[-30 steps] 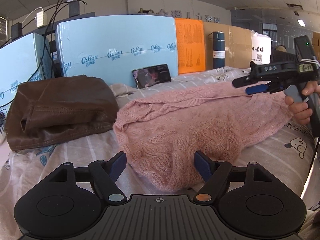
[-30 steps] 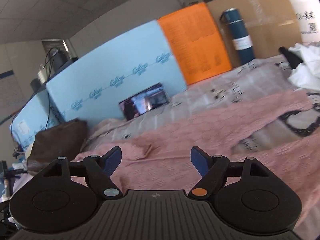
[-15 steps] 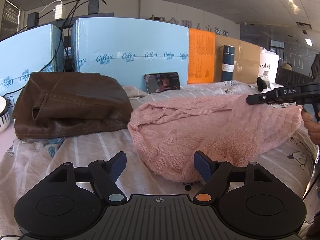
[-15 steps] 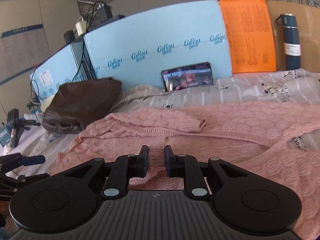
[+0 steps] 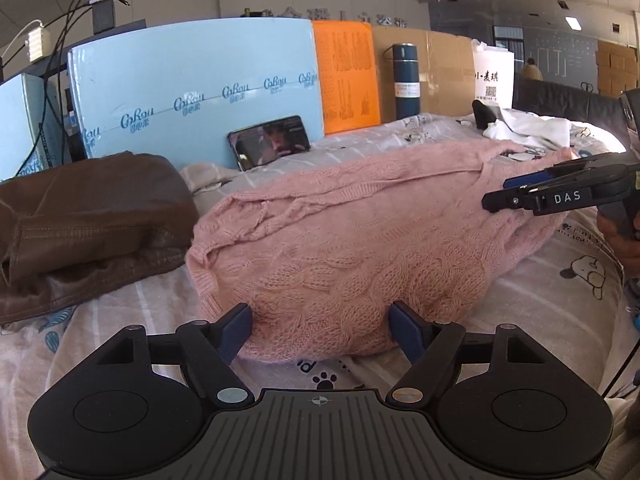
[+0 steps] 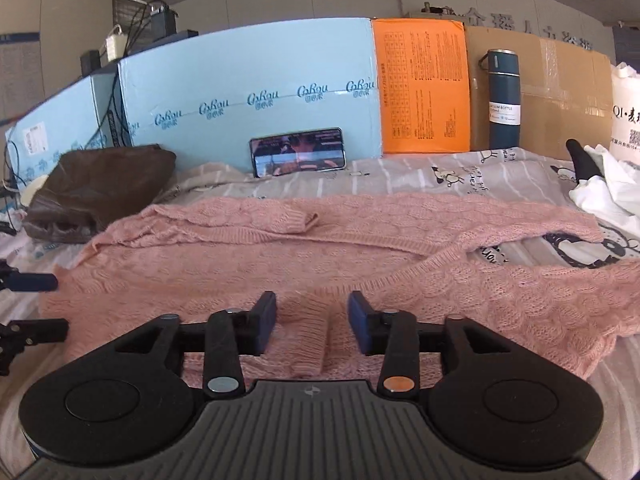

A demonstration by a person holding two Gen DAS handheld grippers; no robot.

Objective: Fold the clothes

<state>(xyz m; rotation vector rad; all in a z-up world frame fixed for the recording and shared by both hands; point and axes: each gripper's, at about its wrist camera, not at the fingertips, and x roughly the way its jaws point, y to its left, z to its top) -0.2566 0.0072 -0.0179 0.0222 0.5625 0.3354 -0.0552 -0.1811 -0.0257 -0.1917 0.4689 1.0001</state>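
A pink cable-knit sweater point(image 5: 360, 240) lies spread across the bed; it also shows in the right wrist view point(image 6: 320, 248). My left gripper point(image 5: 320, 330) is open, its fingers at the sweater's near left edge, holding nothing. My right gripper point(image 6: 312, 320) is open over a knit cuff point(image 6: 308, 340) that lies between its fingers, which do not press it. In the left wrist view the right gripper point(image 5: 516, 196) hovers over the sweater's right side. The left gripper's fingertips point(image 6: 28, 282) show at the left edge of the right wrist view.
A folded brown leather garment point(image 5: 80, 224) lies at the left of the bed. A phone point(image 5: 270, 142) leans on blue foam boards point(image 5: 192, 92). An orange sheet, a dark flask point(image 5: 406, 80) and cardboard stand behind. White clothing point(image 6: 608, 184) lies at the right.
My right gripper was shut on the sweater half a second ago and has opened, leaving the cuff lying between its fingers. My left gripper stayed open and moved close to the sweater's near edge.
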